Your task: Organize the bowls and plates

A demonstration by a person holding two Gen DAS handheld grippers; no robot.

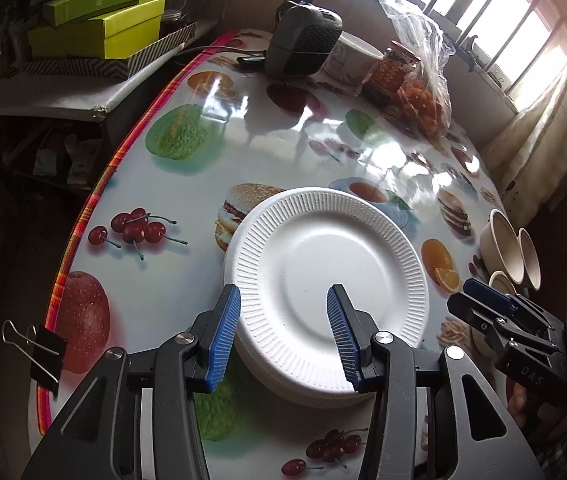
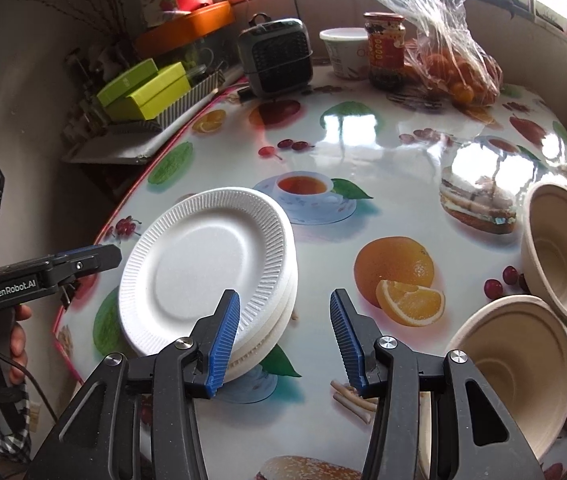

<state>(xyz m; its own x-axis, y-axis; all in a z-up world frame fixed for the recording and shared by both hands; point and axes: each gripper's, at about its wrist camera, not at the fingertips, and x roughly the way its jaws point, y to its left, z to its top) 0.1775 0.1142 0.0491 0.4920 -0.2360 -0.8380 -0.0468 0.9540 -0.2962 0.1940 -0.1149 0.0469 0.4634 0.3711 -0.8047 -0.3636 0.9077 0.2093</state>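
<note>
Left wrist view: the left tongs [image 1: 283, 332] hang parted above the near rim of the stack of white foam plates [image 1: 323, 272], pads clear of it and gripping nothing – the pile looks already gathered. The right tongs [image 2: 285, 338] stand parted too, empty over bare bench [image 2: 383, 152], between that stack and the tan bowls [image 2: 523, 356] at the right edge – likely next to be nested. Glossy fruit-print oilcloth covers the bench; beyond sit a small heater [image 2: 279, 56], a jar [image 2: 385, 50], bagged oranges [image 2: 455, 68] and barred windows [image 1: 495, 16].

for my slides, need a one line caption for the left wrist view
Open left hand-held gripper above a stack of white foam plates on a fruit-print tablecloth, beige bowls at right.
</note>
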